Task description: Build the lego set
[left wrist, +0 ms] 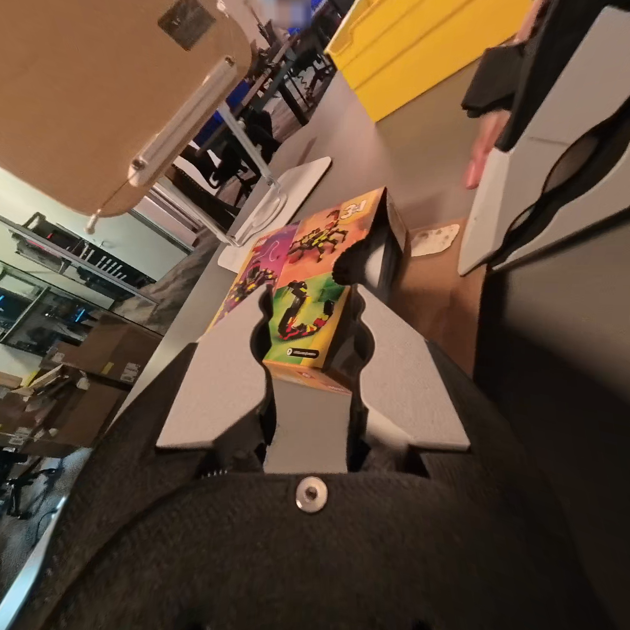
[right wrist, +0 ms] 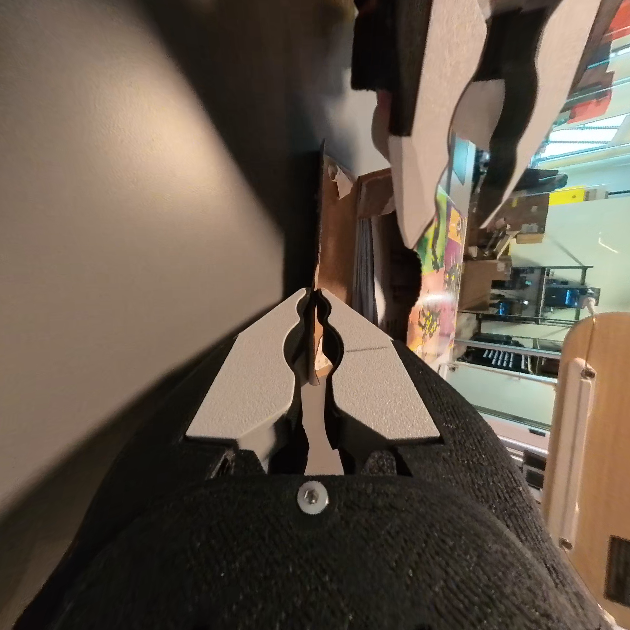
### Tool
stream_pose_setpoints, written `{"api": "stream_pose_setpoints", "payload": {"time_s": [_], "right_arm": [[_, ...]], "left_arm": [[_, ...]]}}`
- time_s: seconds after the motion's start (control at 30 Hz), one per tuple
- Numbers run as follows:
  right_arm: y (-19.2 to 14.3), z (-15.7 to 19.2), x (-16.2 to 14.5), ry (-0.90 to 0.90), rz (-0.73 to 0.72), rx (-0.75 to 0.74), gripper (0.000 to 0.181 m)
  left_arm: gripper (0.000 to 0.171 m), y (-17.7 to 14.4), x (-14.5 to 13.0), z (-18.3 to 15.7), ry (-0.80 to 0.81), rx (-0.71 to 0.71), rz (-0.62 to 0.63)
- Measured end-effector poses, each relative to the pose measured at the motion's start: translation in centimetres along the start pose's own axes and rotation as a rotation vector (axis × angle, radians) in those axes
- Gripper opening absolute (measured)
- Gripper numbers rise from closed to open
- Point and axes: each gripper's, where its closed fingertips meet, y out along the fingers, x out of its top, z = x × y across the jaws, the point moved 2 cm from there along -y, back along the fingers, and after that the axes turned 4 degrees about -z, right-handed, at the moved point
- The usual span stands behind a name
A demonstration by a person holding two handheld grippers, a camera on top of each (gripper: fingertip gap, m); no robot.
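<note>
A colourful lego box (left wrist: pixel 306 259) lies on the grey table (left wrist: pixel 368 136). Its top face has a torn hole by the far end, and that end is open. My left gripper (left wrist: pixel 313 289) is shut on the near end of the box, one finger on each side. My right gripper (right wrist: pixel 314 293) is shut on the box's opened brown cardboard flap (right wrist: pixel 335 245), with the flap's edge pinched between the fingertips. In the left wrist view the right gripper (left wrist: pixel 480 269) is at the right, above the flap (left wrist: pixel 436 289). The left gripper (right wrist: pixel 450 235) also shows in the right wrist view, over the box (right wrist: pixel 439 272).
Yellow bins (left wrist: pixel 409 51) stand at the back of the table. A white pad (left wrist: pixel 300 184) with a clear stand lies just beyond the box. A wooden panel with a metal handle (left wrist: pixel 102 85) hangs at upper left. A person's finger (left wrist: pixel 480 160) shows by the right gripper.
</note>
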Motion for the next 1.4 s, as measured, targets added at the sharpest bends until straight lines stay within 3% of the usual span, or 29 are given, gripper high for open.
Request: {"api": "stream_pose_setpoints", "payload": {"time_s": [0.13, 0.2, 0.4, 0.53, 0.67, 0.8, 0.87, 1.03, 1.17, 1.4], "right_arm": [[-0.2, 0.0, -0.4, 0.016, 0.004, 0.008, 0.0], [-0.3, 0.0, -0.5, 0.025, 0.006, 0.012, 0.0], [-0.4, 0.1, -0.5, 0.016, 0.016, 0.016, 0.0], [-0.6, 0.0, -0.4, 0.066, -0.001, 0.027, 0.005], [-3.3, -2.3, 1.7, 0.327, -0.233, 0.011, 0.01], [-6.7, -7.5, 2.9, 0.592, -0.487, -0.176, 0.014], [-6.2, -9.3, 1.8, 0.655, -0.453, -0.312, 0.014], [-1.7, -7.9, 0.3, 0.345, -0.173, -0.398, 0.023], [-0.1, -5.2, 0.2, 0.089, -0.104, -0.35, 0.027], [0.4, -3.6, 0.2, 0.054, -0.085, -0.245, 0.031]], "left_arm": [[0.048, 0.1, -0.1, -0.9, 0.043, -0.03, 0.029], [0.032, 0.2, 0.3, -0.7, 0.082, 0.012, 0.021], [0.014, 0.7, -1.2, -1.1, 0.319, 0.071, 0.134], [0.007, 0.6, -0.7, -1.0, 0.369, 0.099, 0.12], [0.005, 0.7, -0.3, -1.1, 0.398, 0.12, 0.099], [0.006, 1.0, -0.4, -1.6, 0.452, 0.12, 0.094], [0.006, 1.2, -0.4, -1.8, 0.47, 0.12, 0.091], [0.005, 1.1, -0.1, -2.1, 0.501, 0.119, 0.078], [0.003, 0.8, 0.2, -1.5, 0.454, 0.148, 0.066], [0.003, 0.6, 0.4, -0.4, 0.305, 0.169, 0.042]]}}
